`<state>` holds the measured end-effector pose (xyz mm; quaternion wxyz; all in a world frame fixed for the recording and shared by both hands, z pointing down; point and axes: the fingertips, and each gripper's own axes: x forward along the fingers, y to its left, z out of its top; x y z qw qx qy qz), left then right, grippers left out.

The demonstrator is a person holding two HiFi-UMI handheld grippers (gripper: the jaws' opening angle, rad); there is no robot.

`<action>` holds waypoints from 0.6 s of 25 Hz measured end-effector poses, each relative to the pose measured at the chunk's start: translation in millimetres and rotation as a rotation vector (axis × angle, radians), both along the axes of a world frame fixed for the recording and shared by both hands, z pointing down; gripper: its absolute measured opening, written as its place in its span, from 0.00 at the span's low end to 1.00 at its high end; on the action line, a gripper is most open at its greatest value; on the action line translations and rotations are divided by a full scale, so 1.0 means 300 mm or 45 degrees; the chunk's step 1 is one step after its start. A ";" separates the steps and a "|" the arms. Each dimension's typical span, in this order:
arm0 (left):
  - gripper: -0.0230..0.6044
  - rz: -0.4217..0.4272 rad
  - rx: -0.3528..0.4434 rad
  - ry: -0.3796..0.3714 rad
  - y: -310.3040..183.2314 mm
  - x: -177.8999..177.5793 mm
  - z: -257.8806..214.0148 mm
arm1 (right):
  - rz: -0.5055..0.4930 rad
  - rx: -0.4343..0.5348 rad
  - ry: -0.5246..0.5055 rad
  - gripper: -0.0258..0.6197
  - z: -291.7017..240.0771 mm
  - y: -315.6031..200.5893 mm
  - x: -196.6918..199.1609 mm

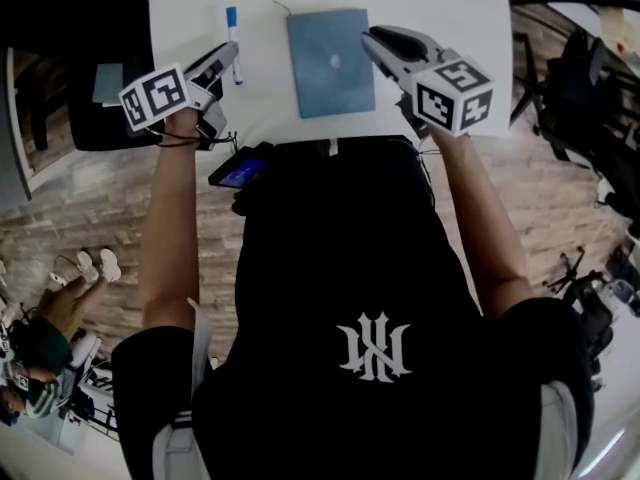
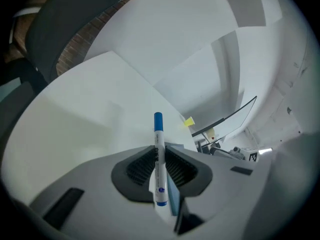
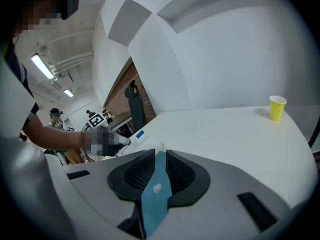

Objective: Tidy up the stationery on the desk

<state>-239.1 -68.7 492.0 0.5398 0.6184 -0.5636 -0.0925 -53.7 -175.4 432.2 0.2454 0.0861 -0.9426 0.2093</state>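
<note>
marker [image 2: 159, 159]: white, blue cap, gripped mid-barrel | notebook [image 1: 330, 63]: blue, thin, edge gripped

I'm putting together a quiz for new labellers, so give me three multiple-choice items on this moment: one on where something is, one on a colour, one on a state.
1. Where is the yellow cup?
A. on the white desk
B. on a chair
C. on the floor

2. What colour is the cap of the marker?
A. red
B. blue
C. black

3. How is the right gripper?
A. wide open and empty
B. shut on the blue notebook
C. shut on the marker

Answers:
1 A: the right gripper view shows the cup standing towards the desk's far edge.
2 B: a blue cap sticks out past the jaws of the left gripper.
3 B: the notebook's edge is pinched between its pads.
</note>
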 end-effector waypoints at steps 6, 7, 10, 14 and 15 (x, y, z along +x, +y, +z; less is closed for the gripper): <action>0.14 0.002 0.000 0.074 0.006 0.099 0.033 | 0.053 0.014 0.006 0.18 -0.009 0.016 0.056; 0.14 0.006 -0.001 0.083 0.002 0.114 0.038 | 0.063 0.017 0.006 0.18 -0.011 0.019 0.063; 0.14 0.013 -0.007 0.102 -0.009 0.152 0.052 | 0.089 0.020 0.003 0.18 -0.016 0.029 0.084; 0.14 0.005 -0.033 0.135 -0.015 0.196 0.079 | 0.111 0.015 0.013 0.17 -0.003 0.039 0.119; 0.14 -0.001 -0.039 0.146 -0.015 0.204 0.085 | 0.116 0.013 0.016 0.17 0.000 0.041 0.125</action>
